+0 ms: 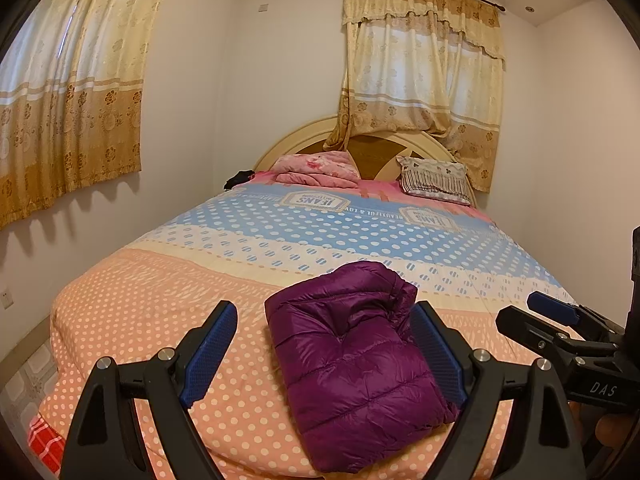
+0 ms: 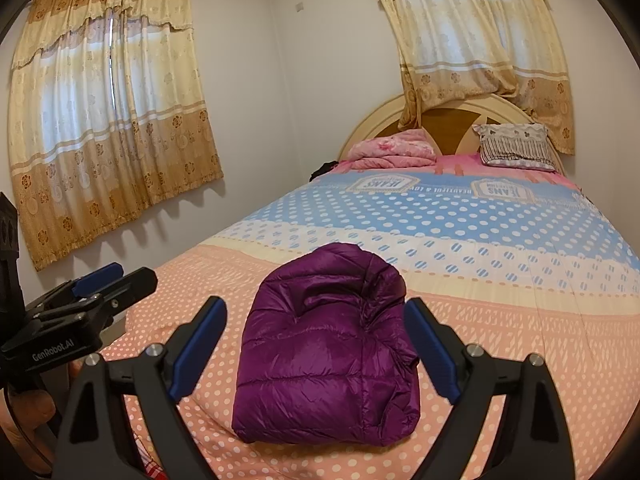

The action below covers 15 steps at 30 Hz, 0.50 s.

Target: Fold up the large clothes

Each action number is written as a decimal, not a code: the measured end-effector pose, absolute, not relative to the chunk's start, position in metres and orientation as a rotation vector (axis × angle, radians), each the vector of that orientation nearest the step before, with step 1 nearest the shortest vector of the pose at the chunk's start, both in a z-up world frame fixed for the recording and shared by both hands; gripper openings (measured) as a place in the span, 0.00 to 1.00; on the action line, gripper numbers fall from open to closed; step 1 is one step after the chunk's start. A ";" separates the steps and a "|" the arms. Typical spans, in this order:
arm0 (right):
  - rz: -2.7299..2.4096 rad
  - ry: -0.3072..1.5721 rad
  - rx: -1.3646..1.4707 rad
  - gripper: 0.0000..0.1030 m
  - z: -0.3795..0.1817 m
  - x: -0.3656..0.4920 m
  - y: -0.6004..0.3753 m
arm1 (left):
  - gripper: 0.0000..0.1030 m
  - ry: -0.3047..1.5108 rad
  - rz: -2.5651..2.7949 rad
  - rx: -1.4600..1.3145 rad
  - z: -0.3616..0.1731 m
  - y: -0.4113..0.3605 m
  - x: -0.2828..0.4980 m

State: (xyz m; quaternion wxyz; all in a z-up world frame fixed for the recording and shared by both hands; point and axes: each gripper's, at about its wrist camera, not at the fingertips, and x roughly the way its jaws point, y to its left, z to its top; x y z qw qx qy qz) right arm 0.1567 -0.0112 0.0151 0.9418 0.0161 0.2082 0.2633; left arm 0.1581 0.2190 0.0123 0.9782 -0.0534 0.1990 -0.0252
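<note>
1. Both sets of jaws stand wide and hold nothing. The left gripper [image 1: 324, 348] and right gripper [image 2: 316, 344] each frame the purple down jacket [image 2: 328, 356] without the blue pads pressing on it.
2. The jacket lies just ahead of both grippers, already a compact folded bundle, its long axis running away from them toward the headboard [image 1: 372, 152]. In the left view it sits toward that gripper's right finger; in the right view it sits centred. The right gripper looks better lined up, though neither is clearly nearer.
3. The bundle rests on the peach, dotted near end of the bed [image 1: 160, 292], close to the foot edge; folding looks largely done.
4. Farther off: a pink blanket [image 1: 316, 170] and a pillow [image 1: 436, 180] at the head, curtains [image 2: 112, 120], plain walls.
</note>
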 end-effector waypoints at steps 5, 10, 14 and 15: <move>0.541 0.431 0.027 0.90 0.013 0.156 -0.008 | 0.86 0.404 -0.052 -0.107 0.011 0.219 0.159; 0.541 0.433 0.025 0.90 0.011 0.154 -0.005 | 0.86 0.430 -0.042 -0.097 0.009 0.218 0.163; 0.539 0.430 0.030 0.90 0.012 0.154 -0.005 | 0.86 0.419 -0.026 -0.077 0.008 0.215 0.161; 0.537 0.427 0.033 0.90 0.012 0.154 -0.005 | 0.86 0.416 -0.030 -0.076 0.009 0.215 0.160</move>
